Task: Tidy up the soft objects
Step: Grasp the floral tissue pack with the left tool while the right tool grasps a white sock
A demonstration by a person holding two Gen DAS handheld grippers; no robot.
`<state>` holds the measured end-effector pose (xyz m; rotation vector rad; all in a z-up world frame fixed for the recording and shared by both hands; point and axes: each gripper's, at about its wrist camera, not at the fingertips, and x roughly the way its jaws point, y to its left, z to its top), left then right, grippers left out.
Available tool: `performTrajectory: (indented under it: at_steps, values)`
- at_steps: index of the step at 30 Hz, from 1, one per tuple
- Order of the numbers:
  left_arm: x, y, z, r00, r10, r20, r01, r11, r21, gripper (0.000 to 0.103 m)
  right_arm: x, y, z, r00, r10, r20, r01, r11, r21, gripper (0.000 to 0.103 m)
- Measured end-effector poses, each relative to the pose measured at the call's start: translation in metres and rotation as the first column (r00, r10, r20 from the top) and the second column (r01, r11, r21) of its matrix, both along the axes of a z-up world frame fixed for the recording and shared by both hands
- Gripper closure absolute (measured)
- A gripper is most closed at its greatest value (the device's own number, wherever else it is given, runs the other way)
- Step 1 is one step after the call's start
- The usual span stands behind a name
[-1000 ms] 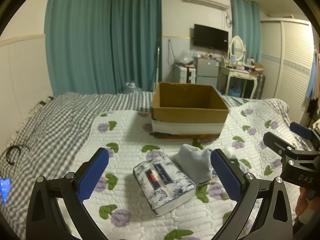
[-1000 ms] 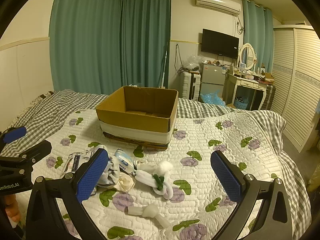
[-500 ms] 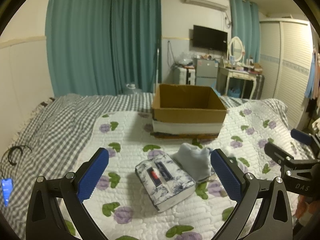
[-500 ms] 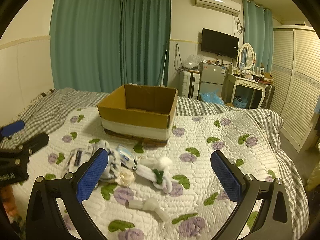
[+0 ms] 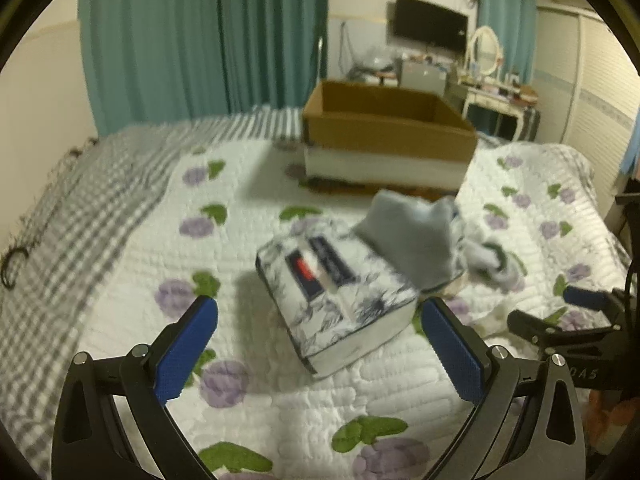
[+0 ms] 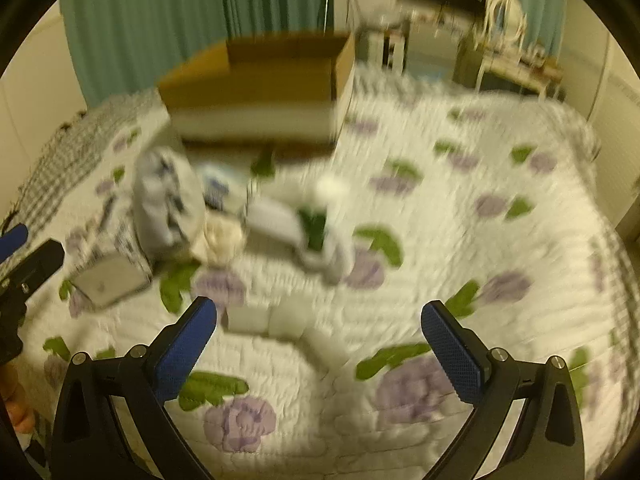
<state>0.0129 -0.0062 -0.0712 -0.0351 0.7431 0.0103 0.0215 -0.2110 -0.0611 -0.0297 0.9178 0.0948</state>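
My left gripper (image 5: 320, 340) is open and empty, just short of a floral soft tissue pack (image 5: 334, 294) on the quilt. A grey cloth (image 5: 412, 236) lies behind the pack. My right gripper (image 6: 319, 340) is open and empty, above a white knotted rope piece (image 6: 272, 322). Farther off in the blurred right wrist view lie a white and green rope toy (image 6: 312, 224), a cream rag (image 6: 222, 240), a blue and white packet (image 6: 218, 190), the grey cloth (image 6: 168, 200) and the tissue pack (image 6: 108, 276). An open cardboard box (image 5: 388, 136) stands beyond.
The bed has a flowered white quilt (image 5: 240, 380) over a grey checked sheet (image 5: 60, 208). A black ring (image 5: 12, 268) lies at the far left edge. Teal curtains, a dressing table (image 5: 496, 96) and a wardrobe stand behind the bed.
Both grippers have moved forward and down toward the quilt. The tissue pack and the rope pieces now look larger and closer. Both stay open.
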Motion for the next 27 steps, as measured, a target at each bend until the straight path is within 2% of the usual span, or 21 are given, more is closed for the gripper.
performTrajectory:
  at_steps: [4, 6, 7, 8, 9, 10, 12, 14, 18, 22, 24, 27]
  values:
    - [0.010, 0.006, -0.014, 0.998, 0.024, -0.062, -0.026, 0.999, -0.046, 0.000, 0.012, 0.005, -0.019, 0.998, 0.023, -0.067, -0.021, 1.000, 0.021, 0.006]
    - [0.012, 0.004, -0.017, 0.997, 0.022, -0.071, -0.026, 0.998, -0.052, 0.000, 0.017, 0.008, -0.028, 0.995, 0.034, -0.098, -0.033, 0.999, 0.017, 0.018]
    - [0.013, 0.003, -0.017, 0.997, 0.012, -0.075, -0.016, 0.998, -0.058, 0.000, 0.020, 0.010, -0.032, 0.992, 0.041, -0.120, -0.038, 0.999, 0.021, 0.021]
    - [0.012, -0.001, -0.018, 0.997, -0.009, -0.078, 0.004, 0.998, -0.064, 0.000, 0.022, 0.012, -0.036, 0.987, 0.059, -0.147, -0.053, 0.998, 0.043, 0.030]
    - [0.014, -0.003, -0.019, 0.997, -0.021, -0.079, 0.016, 0.998, -0.063, 0.000, 0.023, 0.013, -0.038, 0.985, 0.069, -0.158, -0.061, 0.997, 0.055, 0.039]
    - [0.015, -0.005, -0.020, 0.996, -0.029, -0.081, 0.024, 0.998, -0.061, 0.000, 0.023, 0.013, -0.040, 0.983, 0.077, -0.164, -0.068, 0.996, 0.063, 0.041]
    - [0.018, -0.009, -0.023, 0.995, -0.041, -0.087, 0.036, 0.997, -0.065, 0.000, 0.022, 0.017, -0.041, 0.983, 0.088, -0.160, -0.079, 0.995, 0.059, 0.056]
    - [0.024, -0.010, -0.026, 0.995, -0.028, -0.100, 0.020, 0.996, -0.083, 0.000, 0.020, 0.019, -0.038, 0.985, 0.097, -0.145, -0.090, 0.994, 0.056, 0.060]
    - [0.037, -0.008, -0.031, 0.992, 0.016, -0.121, -0.031, 0.992, -0.125, 0.000, 0.016, 0.021, -0.034, 0.989, 0.086, -0.121, -0.083, 0.996, 0.032, 0.077]
    - [0.046, -0.003, -0.040, 0.990, 0.055, -0.132, -0.074, 0.986, -0.148, 0.001, 0.016, 0.022, -0.029, 0.991, 0.084, -0.101, -0.081, 0.996, 0.028, 0.079]
    - [0.048, 0.000, -0.045, 0.989, 0.047, -0.139, -0.070, 0.984, -0.163, 0.009, 0.017, 0.022, -0.029, 0.991, 0.085, -0.101, -0.083, 0.996, 0.025, 0.080]
    - [0.043, 0.001, -0.045, 0.992, 0.010, -0.122, -0.029, 0.988, -0.151, 0.015, 0.017, 0.022, -0.029, 0.992, 0.085, -0.094, -0.082, 0.996, 0.033, 0.082]
